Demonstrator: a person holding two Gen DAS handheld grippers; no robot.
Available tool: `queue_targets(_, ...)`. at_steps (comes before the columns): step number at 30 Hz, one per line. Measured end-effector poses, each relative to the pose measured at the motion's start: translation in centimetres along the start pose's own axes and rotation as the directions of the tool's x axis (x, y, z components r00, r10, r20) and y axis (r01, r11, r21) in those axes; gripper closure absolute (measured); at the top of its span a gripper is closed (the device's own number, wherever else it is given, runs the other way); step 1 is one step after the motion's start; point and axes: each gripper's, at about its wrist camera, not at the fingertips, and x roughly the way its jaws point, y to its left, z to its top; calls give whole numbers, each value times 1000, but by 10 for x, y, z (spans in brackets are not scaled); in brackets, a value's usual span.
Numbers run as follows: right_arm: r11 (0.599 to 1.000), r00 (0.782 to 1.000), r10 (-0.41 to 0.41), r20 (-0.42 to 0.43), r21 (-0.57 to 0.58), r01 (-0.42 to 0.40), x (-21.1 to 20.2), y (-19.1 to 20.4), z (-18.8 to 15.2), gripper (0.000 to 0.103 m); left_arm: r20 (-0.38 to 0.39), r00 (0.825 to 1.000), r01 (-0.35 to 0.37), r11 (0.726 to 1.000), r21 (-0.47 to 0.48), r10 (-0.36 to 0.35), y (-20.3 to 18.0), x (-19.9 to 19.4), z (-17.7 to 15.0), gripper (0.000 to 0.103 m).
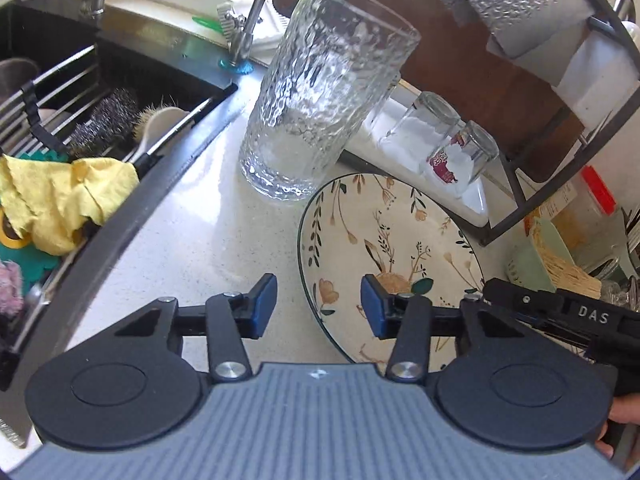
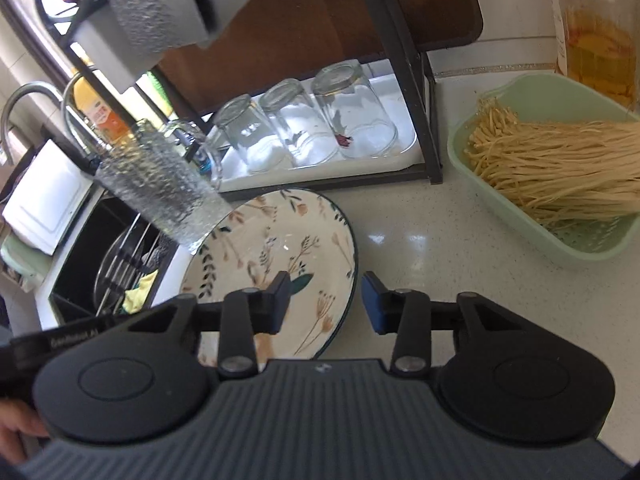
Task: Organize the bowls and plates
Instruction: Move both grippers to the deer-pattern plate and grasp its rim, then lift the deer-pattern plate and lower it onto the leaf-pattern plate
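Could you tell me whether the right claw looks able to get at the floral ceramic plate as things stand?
Probably yes. The right claw is open, straddling the near rim of the floral ceramic plate, with nothing between. The tall textured glass tumbler stands beside its far-left edge, clear of that approach.

Both wrist views close, angled down at counter, sharing floral plate (image 1: 384, 248) (image 2: 280, 248), perhaps from opposite sides

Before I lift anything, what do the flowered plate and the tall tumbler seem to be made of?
The flowered plate looks like glazed ceramic: glossy highlights, printed leaves, dark rim. The tall tumbler looks like clear glass with a hammered, rippled surface; the counter shows through it.
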Motion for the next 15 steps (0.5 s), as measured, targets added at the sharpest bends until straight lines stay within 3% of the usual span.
queue_targets(8,1000,1000,-20,-10,3,20,30,-6,5,83,-11,999,39,999,-4,-39,4,24,9,76)
queue_targets(12,997,999,-40,-10,-66,39,40,-4,2,87,-11,999,34,999,-8,-35,2,31,12,77)
queue_targets(15,999,1000,-12,-12,-37,12,46,-7,3,87,-12,1000,20,1000,10,-20,-1,32,14,76)
